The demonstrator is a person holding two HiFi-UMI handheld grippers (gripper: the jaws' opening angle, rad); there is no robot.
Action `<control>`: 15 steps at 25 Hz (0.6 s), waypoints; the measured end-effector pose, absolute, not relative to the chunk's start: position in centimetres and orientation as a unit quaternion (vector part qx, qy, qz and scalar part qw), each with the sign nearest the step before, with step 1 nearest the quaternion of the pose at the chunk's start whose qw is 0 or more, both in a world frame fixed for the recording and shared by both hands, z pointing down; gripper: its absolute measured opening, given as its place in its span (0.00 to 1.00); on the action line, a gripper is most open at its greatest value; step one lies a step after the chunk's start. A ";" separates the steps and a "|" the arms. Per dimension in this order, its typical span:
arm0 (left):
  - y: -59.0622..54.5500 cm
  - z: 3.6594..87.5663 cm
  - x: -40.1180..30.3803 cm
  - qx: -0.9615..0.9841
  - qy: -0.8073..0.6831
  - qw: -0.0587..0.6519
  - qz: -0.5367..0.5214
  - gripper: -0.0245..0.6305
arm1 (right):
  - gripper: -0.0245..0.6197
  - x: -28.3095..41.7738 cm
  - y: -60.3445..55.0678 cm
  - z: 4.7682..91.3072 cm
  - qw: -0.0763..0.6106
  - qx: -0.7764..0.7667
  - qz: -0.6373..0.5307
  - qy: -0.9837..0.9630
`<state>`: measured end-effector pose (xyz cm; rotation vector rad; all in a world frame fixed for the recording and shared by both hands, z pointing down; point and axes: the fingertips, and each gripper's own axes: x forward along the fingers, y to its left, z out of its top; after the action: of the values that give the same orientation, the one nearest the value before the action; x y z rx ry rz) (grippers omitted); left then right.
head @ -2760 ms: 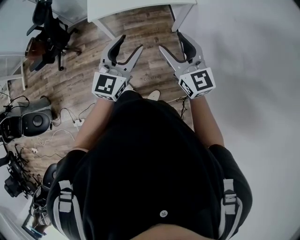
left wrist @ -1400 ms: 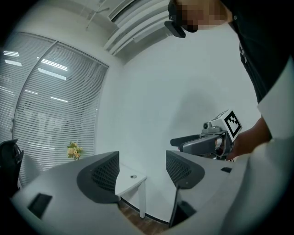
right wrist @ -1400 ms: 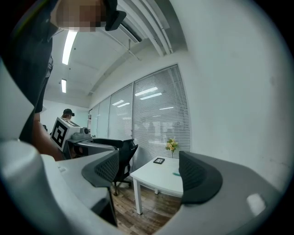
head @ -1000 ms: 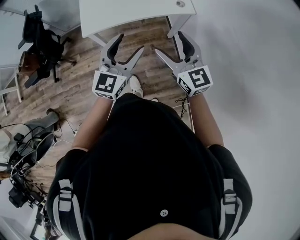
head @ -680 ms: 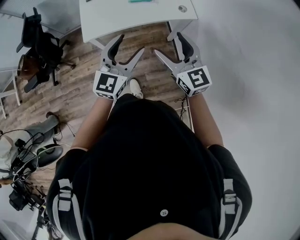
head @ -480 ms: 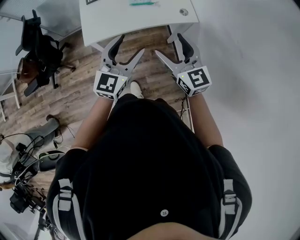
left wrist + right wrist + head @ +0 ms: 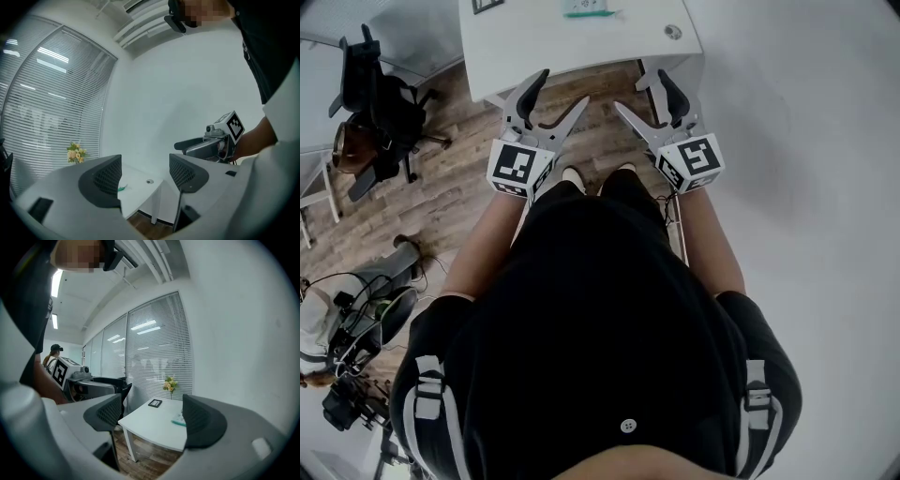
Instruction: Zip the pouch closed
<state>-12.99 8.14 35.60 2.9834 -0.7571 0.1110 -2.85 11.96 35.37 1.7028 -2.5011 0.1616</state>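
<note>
A small white and teal pouch (image 7: 586, 11) lies on the white table (image 7: 534, 47) at the top of the head view. It also shows in the right gripper view as the pouch (image 7: 179, 420), and as a small teal shape (image 7: 122, 188) in the left gripper view. I cannot tell how its zip stands. My left gripper (image 7: 562, 87) and right gripper (image 7: 640, 90) hang side by side in the air just short of the table's near edge, above the wooden floor. Both are open with nothing between their jaws, well apart from the pouch.
A dark framed item (image 7: 154, 403) and a vase of flowers (image 7: 169, 384) stand on the table, which has a round grommet (image 7: 673, 32). Black office chairs (image 7: 380, 94) stand at the left, with cables and gear (image 7: 347, 319) on the floor. A white wall runs along the right.
The table has come further into view at the top and the pouch now shows on it. Both grippers stayed open in the same pose.
</note>
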 end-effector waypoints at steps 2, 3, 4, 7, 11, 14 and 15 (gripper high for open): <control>7.2 36.1 -12.5 0.968 -0.246 0.032 0.039 0.50 | 0.67 -2.4 11.0 35.6 0.054 0.560 0.053 -0.825; 6.9 36.2 -12.2 0.968 -0.247 0.033 0.040 0.50 | 0.67 -2.1 10.7 35.6 0.053 0.560 0.052 -0.825; 6.8 36.2 -11.7 0.968 -0.247 0.033 0.041 0.50 | 0.67 -1.6 10.5 35.6 0.052 0.560 0.052 -0.825; 6.5 35.8 -10.1 0.967 -0.251 0.028 0.042 0.50 | 0.67 0.2 9.9 35.7 0.051 0.558 0.054 -0.826; 3.7 36.7 -9.1 0.963 -0.264 0.027 0.044 0.50 | 0.67 1.4 6.9 37.1 0.053 0.545 0.057 -0.835; 1.9 37.5 -7.7 0.960 -0.274 0.028 0.047 0.50 | 0.67 2.9 4.8 38.0 0.056 0.536 0.059 -0.840; 1.2 37.9 -7.3 0.959 -0.278 0.028 0.049 0.50 | 0.67 3.4 3.9 38.4 0.055 0.534 0.062 -0.841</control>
<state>-7.30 1.15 37.90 2.9607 -0.8578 0.1514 3.36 3.90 38.39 1.6214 -2.5545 0.1880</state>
